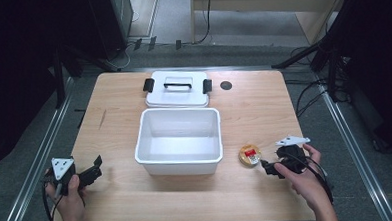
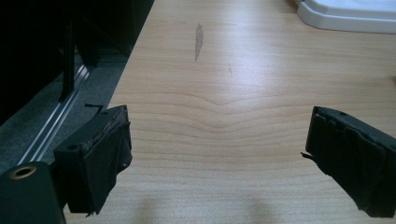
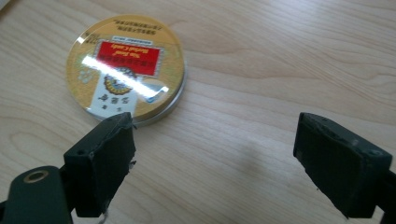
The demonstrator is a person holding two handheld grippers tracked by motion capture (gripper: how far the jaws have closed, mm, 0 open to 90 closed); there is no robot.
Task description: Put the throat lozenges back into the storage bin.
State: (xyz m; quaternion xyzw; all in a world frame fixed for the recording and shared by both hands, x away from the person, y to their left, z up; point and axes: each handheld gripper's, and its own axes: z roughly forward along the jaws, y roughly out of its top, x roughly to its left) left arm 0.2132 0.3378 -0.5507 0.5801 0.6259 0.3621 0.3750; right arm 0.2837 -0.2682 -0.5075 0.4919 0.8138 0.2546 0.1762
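1. Jaws of the right gripper (image 3: 212, 163) stand apart with nothing between them, just beside a round, glossy gold tin with a red label (image 3: 126, 70), perhaps lining up a grasp.
2. Left gripper (image 2: 217, 158) jaws also gape, idle over the smooth pale wooden counter (image 2: 243, 93).
3. That tin lies flat, right of an open white plastic box (image 1: 179, 141).

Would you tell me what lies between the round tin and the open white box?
Nothing: in the high view only bare table separates the round tin from the white box.
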